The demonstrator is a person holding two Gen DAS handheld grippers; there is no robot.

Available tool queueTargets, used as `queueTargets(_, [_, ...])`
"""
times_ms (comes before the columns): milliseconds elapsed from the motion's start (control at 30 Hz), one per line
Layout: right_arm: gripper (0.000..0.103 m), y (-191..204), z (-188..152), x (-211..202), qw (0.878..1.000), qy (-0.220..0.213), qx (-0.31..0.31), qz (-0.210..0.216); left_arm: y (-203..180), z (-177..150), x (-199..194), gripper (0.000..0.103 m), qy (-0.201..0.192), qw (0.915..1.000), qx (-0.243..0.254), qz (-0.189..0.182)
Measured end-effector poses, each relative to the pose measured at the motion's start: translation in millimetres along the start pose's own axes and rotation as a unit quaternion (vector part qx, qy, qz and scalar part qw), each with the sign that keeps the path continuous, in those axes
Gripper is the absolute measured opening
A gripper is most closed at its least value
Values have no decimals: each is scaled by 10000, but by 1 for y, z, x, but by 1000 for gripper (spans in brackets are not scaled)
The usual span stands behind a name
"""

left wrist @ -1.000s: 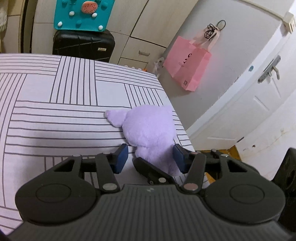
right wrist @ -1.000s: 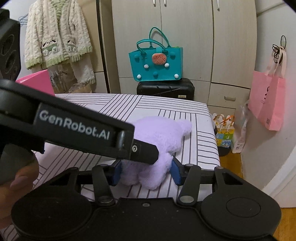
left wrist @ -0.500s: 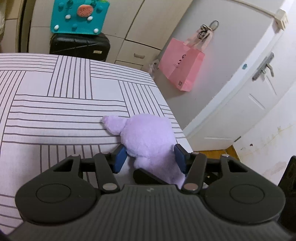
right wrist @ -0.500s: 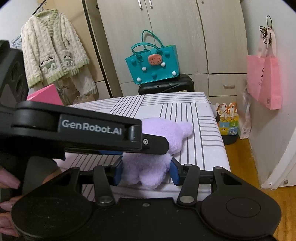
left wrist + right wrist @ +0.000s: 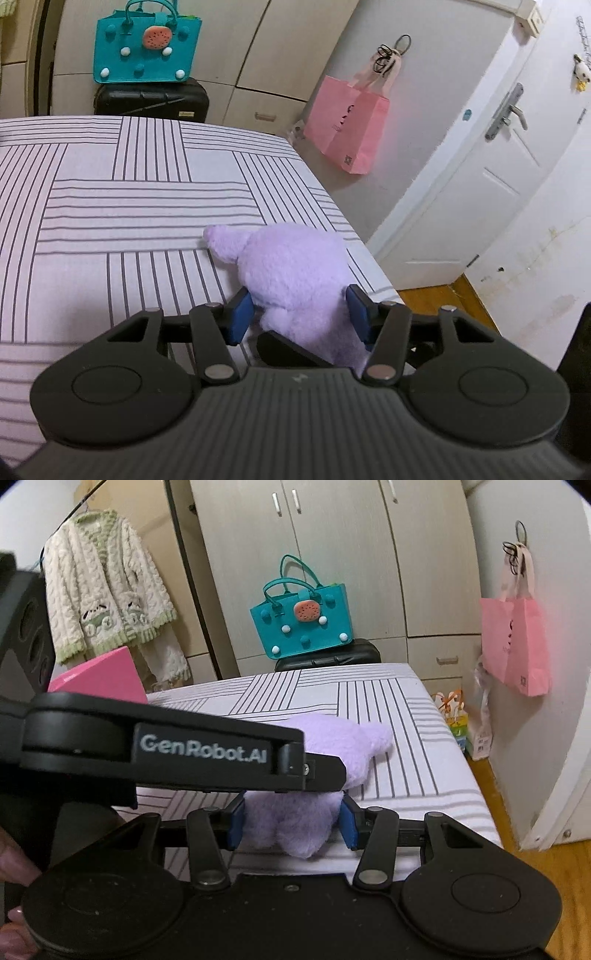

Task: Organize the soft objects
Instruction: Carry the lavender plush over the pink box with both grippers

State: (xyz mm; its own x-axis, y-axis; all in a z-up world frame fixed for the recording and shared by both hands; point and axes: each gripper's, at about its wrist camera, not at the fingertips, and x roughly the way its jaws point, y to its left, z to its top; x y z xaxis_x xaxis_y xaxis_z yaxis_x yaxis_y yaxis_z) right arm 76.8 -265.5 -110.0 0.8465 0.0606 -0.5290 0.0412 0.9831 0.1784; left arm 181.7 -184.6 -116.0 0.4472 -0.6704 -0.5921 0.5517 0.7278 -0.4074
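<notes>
A fluffy purple plush toy (image 5: 291, 273) lies at the near right corner of the striped bed (image 5: 110, 206), one pointed ear stretched left. My left gripper (image 5: 300, 314) is shut on its lower body, blue pads pressed into both sides. My right gripper (image 5: 291, 823) is shut on the same purple plush toy (image 5: 295, 827) from another side, where its bottom hangs just over the bed's near edge (image 5: 424, 823). The left gripper's black finger (image 5: 314, 771) crosses the right wrist view above the toy. A right finger (image 5: 284, 349) shows under the toy in the left wrist view.
A teal handbag (image 5: 301, 624) sits on a black suitcase (image 5: 151, 101) beyond the bed. A pink paper bag (image 5: 349, 138) hangs on the wall by a white door (image 5: 480, 192). A pink box (image 5: 99, 681) and a hanging cardigan (image 5: 107, 587) are at left. A hand (image 5: 14, 867) holds the left gripper.
Both grippers have drawn back together with the plush toy between them, dragging it toward the bed's near edge. Both views have rolled a little.
</notes>
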Motion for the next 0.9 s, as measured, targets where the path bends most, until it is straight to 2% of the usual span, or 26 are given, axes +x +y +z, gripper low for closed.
queueTargets(200, [54,11,-5,-16,9999,65,88,96,-2,-7,-20,53,162,9999,10,-27])
queueTargets(367, [54,23,-3,-31,9992,203,57,335,-4,-13,-46,53,200,9998,41,-17])
queueTargets(500, [54,32,3,-41,9968,255,-308,692,-4,-16,-71,53,125,9999,0,-16])
queueTargets(633, [54,45,11,-51,9934,311,-697,852,-6,-18,-94,53,-41,10000,81,13])
queueTargets(700, [54,48,15,-54,9918,439,-658,1002,-5,-17,-102,54,-2,10000,41,35])
queueTargets(800, [54,50,25,-54,9873,741,-400,1344,4,-14,-117,54,143,9998,-73,-124])
queueTargets(900, [54,62,33,-62,9814,793,-549,1658,12,-12,-136,54,201,9994,-181,-219])
